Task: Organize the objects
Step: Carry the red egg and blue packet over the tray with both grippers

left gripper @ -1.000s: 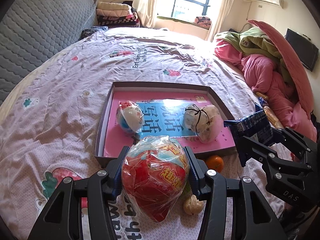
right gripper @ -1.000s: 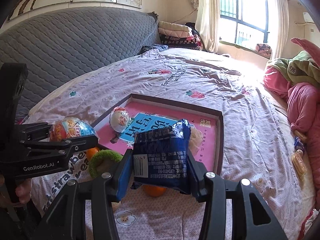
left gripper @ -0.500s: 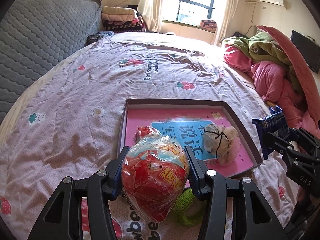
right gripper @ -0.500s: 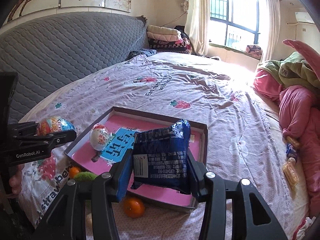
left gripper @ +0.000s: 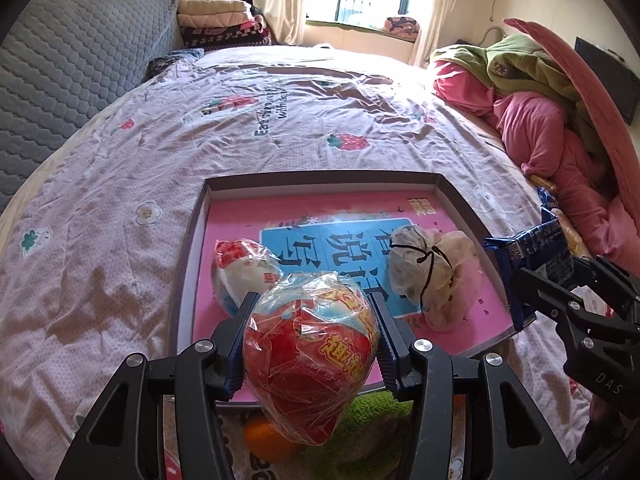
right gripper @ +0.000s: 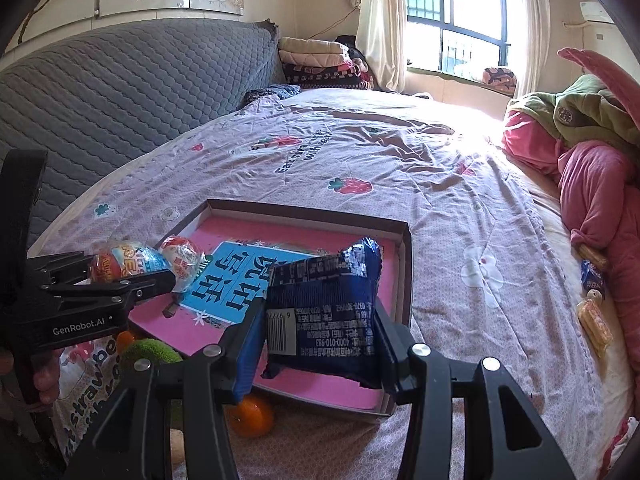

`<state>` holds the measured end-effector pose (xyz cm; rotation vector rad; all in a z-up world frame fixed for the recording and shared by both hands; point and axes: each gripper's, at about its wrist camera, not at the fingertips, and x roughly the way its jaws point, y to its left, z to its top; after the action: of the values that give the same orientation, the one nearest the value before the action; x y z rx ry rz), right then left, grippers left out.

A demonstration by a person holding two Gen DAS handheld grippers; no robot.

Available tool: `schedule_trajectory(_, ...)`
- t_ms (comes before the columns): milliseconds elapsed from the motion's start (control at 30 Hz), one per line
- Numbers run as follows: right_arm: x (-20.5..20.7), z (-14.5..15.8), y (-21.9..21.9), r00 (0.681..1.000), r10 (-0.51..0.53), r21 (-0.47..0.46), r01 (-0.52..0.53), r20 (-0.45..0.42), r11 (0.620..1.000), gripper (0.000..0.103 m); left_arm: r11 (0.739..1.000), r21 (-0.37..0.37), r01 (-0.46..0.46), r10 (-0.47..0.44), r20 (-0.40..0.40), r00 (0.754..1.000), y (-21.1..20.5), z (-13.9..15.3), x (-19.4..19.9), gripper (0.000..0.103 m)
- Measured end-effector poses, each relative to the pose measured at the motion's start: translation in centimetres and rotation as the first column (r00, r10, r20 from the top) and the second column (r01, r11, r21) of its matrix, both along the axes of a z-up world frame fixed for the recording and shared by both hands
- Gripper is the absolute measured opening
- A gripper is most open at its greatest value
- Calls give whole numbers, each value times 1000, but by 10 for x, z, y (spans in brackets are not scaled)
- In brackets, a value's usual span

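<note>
The left gripper point(left gripper: 312, 340) has its jaws clamped on a plastic-wrapped toy egg point(left gripper: 310, 354), held above the near edge of the shallow box point(left gripper: 192, 240) on the bed point(left gripper: 120, 184). The right gripper point(right gripper: 318, 336) grips a dark blue snack packet point(right gripper: 324, 312) above the box's near right part. Inside the box lie a smaller wrapped egg point(left gripper: 244, 270) and a tied pale bundle point(left gripper: 432, 276). An orange point(right gripper: 252, 416) and a green ring point(right gripper: 150, 352) rest just outside.
</note>
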<state>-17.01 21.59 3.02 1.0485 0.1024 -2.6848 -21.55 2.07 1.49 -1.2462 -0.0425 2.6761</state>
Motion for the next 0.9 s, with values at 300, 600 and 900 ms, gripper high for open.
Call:
schedule_trajectory(300, -7, -19, 0, 999, -24, -1, 24, 42, 1000, 50, 999, -36, 14, -13, 16, 1000, 16, -15, -9, 54)
schedule_trajectory(600, -10, -30, -10, 998, -16, 23, 15, 57, 1000, 50, 999, -43, -2, 2, 21, 1000, 19, -22, -15, 54)
schedule_trajectory(900, -18, -41, -10, 996, -29, 31, 26, 80, 999, 50, 999, -41, 12, -10, 41, 999, 25, -31, -20, 54)
